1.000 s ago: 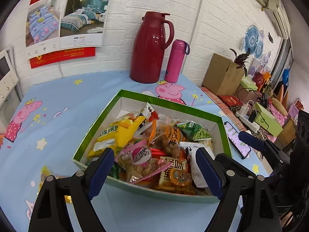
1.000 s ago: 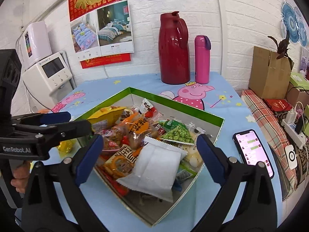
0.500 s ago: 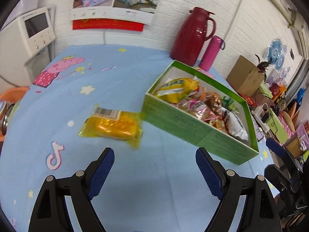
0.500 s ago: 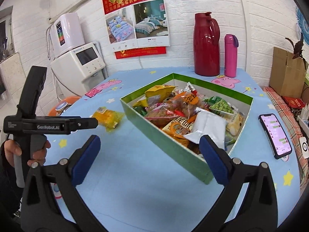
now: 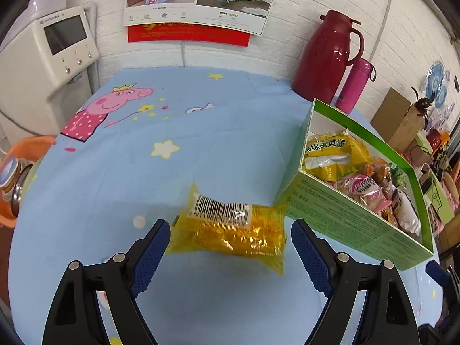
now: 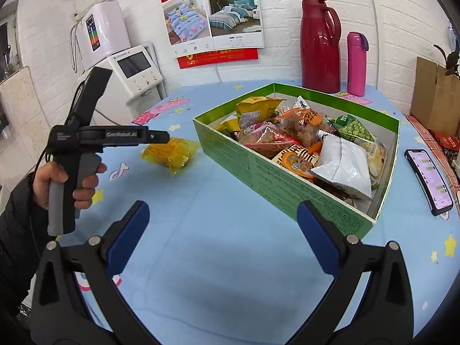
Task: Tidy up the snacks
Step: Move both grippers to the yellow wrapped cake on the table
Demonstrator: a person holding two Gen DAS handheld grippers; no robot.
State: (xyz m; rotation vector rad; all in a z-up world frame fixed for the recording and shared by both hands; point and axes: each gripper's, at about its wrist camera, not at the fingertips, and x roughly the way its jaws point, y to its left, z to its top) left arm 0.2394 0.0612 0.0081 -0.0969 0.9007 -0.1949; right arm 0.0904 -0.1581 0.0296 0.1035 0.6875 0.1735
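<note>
A: Left wrist view is showing your left gripper [image 5: 228,237] coming at the yellow snack pack [image 5: 230,234]. The pack is lying on the blue counter [image 5: 201,143], just beside the corner of the green box [image 5: 353,221].

B: How should I be grabbing it?

A: Be going lower, keeping the pack in the middle, then be squeezing gently so it is not squashing. Your fingers [image 5: 151,254] are standing wide open, one on each side, holding nothing yet.

B: And my other hand?

A: Your right gripper [image 6: 222,237] is hanging wide open too, holding nothing, near the box.
</note>
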